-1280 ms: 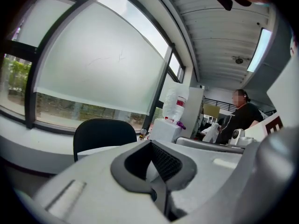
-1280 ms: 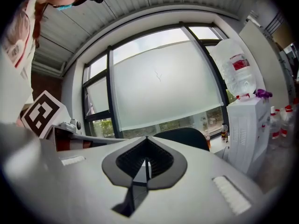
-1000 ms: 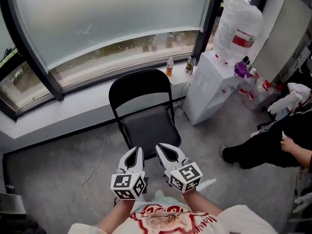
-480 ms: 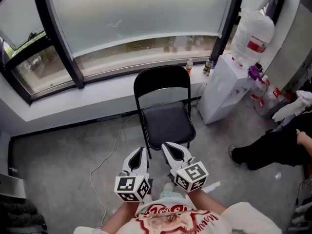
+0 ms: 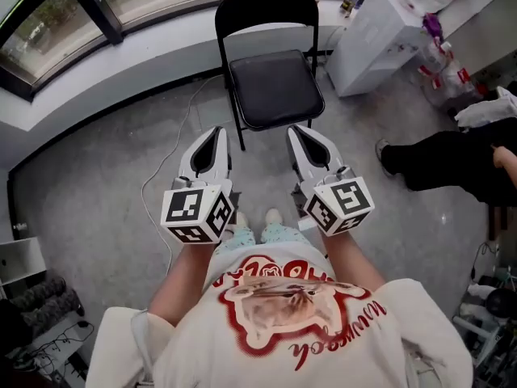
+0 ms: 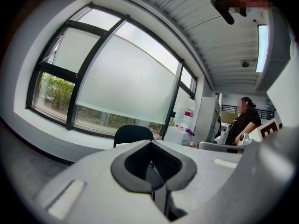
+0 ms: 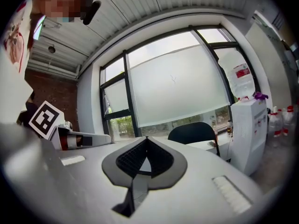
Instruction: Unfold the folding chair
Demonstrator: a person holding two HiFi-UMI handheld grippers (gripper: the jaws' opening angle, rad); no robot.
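Observation:
A black folding chair (image 5: 275, 91) stands open on its legs by the window sill, seat flat and backrest upright. Both grippers are held close to my body, a short way in front of the chair and touching nothing. My left gripper (image 5: 216, 131) is shut and empty, pointing at the chair's left front leg. My right gripper (image 5: 296, 130) is shut and empty too, pointing at the seat's front edge. The chair's backrest (image 6: 133, 133) shows beyond the left gripper (image 6: 152, 144) in the left gripper view, and the chair (image 7: 194, 132) shows past the right gripper (image 7: 146, 140) in the right gripper view.
A white water dispenser (image 5: 378, 32) stands right of the chair, with bottles and bags (image 5: 449, 63) beside it. A person in black (image 5: 452, 168) sits at the right. A thin cable (image 5: 172, 140) runs over the grey floor left of the chair. The window sill (image 5: 121, 59) lies behind.
The head view has tipped down, so the chair sits higher in the picture and my torso shows. Both grippers look larger and farther apart, still shut. The chair itself has not moved.

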